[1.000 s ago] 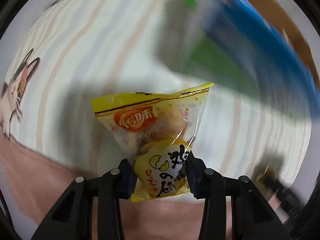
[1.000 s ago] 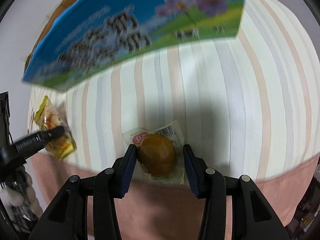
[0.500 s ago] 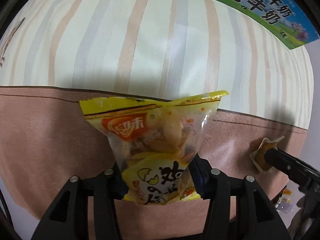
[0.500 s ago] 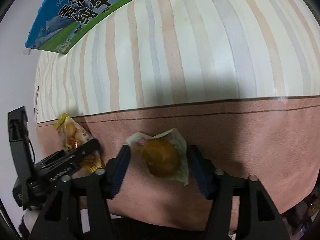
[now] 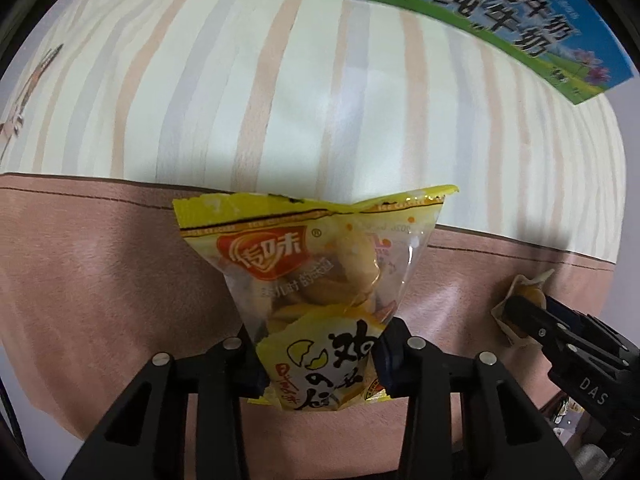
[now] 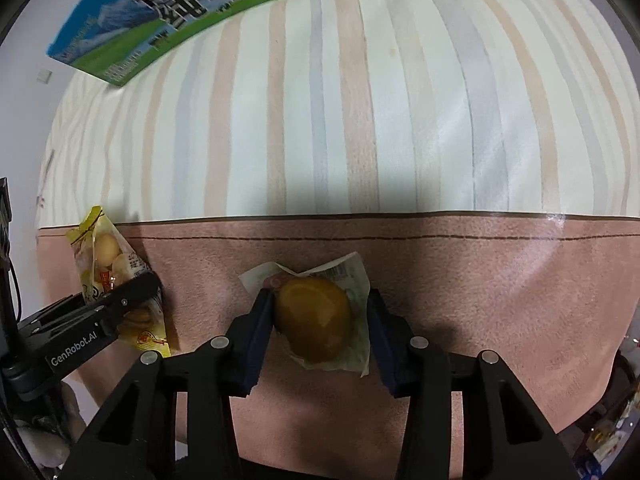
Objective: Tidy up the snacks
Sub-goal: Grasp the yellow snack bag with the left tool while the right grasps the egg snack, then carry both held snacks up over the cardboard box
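Note:
My left gripper [image 5: 318, 354] is shut on a yellow snack bag [image 5: 312, 276] with egg-shaped pieces inside, held above the pink band of the tablecloth. The bag also shows in the right wrist view [image 6: 114, 276], at the left, with the left gripper [image 6: 132, 292] on it. My right gripper [image 6: 316, 332] is shut on a clear wrapper with a brown egg [image 6: 314, 324]. That gripper [image 5: 520, 312] and its wrapped egg [image 5: 524, 292] show at the right of the left wrist view.
A blue and green milk carton box [image 5: 480, 20] stands at the far side of the striped tablecloth [image 5: 280, 100]; it also shows in the right wrist view [image 6: 200, 4]. The cloth's pink band [image 6: 500, 280] runs along the near edge. Small clutter lies past the table's right edge [image 6: 608, 432].
Both grippers, still holding their snacks, pulled back from the box toward the near pink band, then edged slightly forward again; the box looks a little closer than half a second ago.

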### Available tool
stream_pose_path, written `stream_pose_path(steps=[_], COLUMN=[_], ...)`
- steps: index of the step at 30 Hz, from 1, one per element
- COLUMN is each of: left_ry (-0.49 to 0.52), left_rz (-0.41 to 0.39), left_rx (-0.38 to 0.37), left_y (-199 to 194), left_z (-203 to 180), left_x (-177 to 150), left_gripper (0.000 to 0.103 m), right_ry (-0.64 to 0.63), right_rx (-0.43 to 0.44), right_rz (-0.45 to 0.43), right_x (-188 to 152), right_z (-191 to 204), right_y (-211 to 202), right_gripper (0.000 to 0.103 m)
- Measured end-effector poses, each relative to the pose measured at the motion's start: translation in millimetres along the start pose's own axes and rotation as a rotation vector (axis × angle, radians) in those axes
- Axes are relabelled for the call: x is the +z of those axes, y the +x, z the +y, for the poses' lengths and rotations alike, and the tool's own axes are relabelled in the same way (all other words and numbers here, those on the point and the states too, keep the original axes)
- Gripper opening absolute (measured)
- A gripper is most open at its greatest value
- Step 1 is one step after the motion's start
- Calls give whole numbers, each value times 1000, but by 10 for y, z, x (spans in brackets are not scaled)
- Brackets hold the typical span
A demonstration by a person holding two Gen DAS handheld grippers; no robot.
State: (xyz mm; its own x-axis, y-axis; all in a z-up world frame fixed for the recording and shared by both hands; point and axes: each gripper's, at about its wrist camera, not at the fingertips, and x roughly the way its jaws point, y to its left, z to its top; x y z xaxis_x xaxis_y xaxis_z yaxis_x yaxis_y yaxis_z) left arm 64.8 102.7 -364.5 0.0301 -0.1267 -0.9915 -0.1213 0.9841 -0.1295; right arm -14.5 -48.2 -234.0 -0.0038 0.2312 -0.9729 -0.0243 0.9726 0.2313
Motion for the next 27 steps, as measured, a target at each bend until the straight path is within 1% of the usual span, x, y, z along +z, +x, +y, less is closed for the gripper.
stream_pose_path(steps=[1,5,7,9,11,13,15,17,18,19,20,21,22,24,26,27], left_ry=[8,39,48,64,90,114,121,133,134,137,141,137,132,127,130,128], left_rz=[-9,-51,-76,-117,-160,-200,-229,-253,-261,-268,-269,-269,-263,-243,-205,-189], left_rx=[-8,-34,-64,-92,-124,-151,-170,-172,-166,-160,-145,-134,-115,-101,-65,-53], left_y=[-59,-310,-486,-715,-974,-1249,-1441,-1605,-1645,-1711,-1729,-1741,-1725,-1623,-1509,-1492], left_z=[-35,-141,-195,-282,-382,-462,-461,-470,-541,-520,-514,-507,-499,-448,-434,-428], left_x=[-22,16,55,139,275,492,733,1004,1123,1213,1376,1470,1624,1834,2085,2178], left_gripper=[37,37,37,37,37,37,37,37,37,37,37,37,37,37,37,37], right_ry=[2,6,5,6,-1,-5,-7,-22,-26,-29,-36,-41,-45,-50,-55,-53], right_rx=[15,80,115,153,180,209,233,235,234,230,220,201,190,163,129,115], right_rz=[-5,-34,-50,-83,-117,-165,-215,-272,-292,-314,-329,-350,-357,-357,-343,-334], right_x=[-5,-29,10,113,232,465,660,913,1014,1138,1275,1418,1520,1769,2036,2116], right_z=[-122,-128,-128,-139,-114,-146,-136,-115,-81,-50,-9,-17,8,-30,-3,-14], right_y=[-71,-330,-507,-748,-981,-1270,-1514,-1766,-1832,-1905,-1973,-2045,-2070,-2086,-2003,-1971], right_gripper=[48,48,48,48,48,48,48,48,48,48,48,48,48,48,48,48])
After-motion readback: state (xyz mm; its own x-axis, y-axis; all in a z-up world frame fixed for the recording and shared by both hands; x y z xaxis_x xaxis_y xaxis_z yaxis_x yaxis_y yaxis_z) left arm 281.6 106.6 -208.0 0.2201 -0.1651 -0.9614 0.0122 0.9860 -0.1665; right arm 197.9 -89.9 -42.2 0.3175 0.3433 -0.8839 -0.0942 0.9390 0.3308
